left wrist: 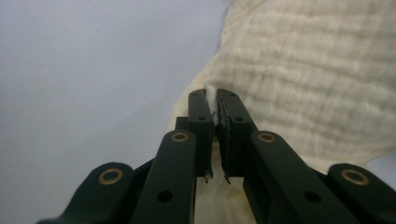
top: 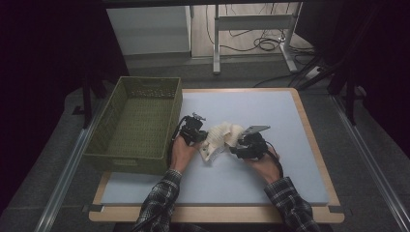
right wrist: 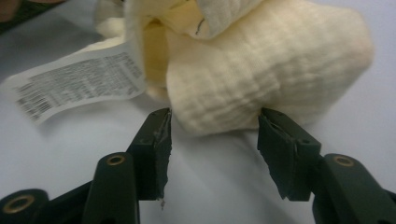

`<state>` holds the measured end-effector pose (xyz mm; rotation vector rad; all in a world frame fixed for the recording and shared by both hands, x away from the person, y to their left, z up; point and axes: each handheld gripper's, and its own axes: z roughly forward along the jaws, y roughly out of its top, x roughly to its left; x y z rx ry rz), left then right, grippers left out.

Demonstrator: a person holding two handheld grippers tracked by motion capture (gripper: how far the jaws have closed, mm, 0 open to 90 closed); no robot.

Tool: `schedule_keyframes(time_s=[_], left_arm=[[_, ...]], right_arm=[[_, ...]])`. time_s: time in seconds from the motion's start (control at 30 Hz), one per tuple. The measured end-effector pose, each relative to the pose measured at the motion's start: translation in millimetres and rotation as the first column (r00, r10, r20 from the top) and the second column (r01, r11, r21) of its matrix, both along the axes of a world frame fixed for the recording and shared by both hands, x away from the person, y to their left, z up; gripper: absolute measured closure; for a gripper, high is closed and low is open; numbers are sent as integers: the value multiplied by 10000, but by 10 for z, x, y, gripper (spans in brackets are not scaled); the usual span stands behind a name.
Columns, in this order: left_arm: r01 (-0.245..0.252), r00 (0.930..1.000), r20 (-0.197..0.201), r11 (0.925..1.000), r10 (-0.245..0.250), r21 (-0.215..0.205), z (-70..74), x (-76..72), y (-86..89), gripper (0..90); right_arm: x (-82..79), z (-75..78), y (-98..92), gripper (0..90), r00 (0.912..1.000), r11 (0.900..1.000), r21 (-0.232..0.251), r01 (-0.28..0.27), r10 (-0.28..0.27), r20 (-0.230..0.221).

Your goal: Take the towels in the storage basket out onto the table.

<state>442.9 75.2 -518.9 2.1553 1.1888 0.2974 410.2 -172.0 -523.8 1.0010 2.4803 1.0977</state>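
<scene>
- Left gripper view: the left gripper is clamped on an edge of the crumpled cream waffle-weave cloth, lying on the pale blue table mat.
- Right gripper has its jaws apart, a cloth fold between them, unpinched.

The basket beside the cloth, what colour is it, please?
Olive green basket, seen best in the high view.

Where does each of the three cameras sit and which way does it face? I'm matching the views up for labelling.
High view: fixed above the person's side, looking forward and down on the table, green basket and cream cloth; both forearms, hands and grippers show.
Left gripper view: rides the left gripper, looking along its jaws, shut on the cloth's edge.
Right gripper view: rides the right gripper, jaws open, facing a cloth fold and its printed label.
Shared: all show the cloth on the pale mat.
</scene>
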Motion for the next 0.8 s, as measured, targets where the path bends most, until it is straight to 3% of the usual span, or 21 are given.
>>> schedule_keyframes(time_s=[0.1,0.17,0.3,0.43,0.63,0.8], left_arm=[[23,10000,-10,10000,-23,-57,-6,0,2,847],[27,10000,14,9999,-26,-148,-4,-3,14,849],[4,10000,76,9988,0,-488,27,-11,55,850],[-142,9998,114,9985,148,-531,64,-13,81,846],[-318,9995,3,9987,319,-386,43,0,78,836],[-520,9986,-91,9985,519,-174,14,19,56,830]], right_arm=[[34,-28,34,797,9999,9998,-160,132,-132,26],[36,-20,22,862,9998,9998,-26,181,-181,97],[-20,108,-91,873,9994,9990,394,203,-214,259],[-79,311,-293,873,9988,9965,783,293,-323,372],[-93,517,-615,873,9936,9947,531,876,-911,666],[-5,477,-901,870,9837,9841,337,1743,-1755,398]])
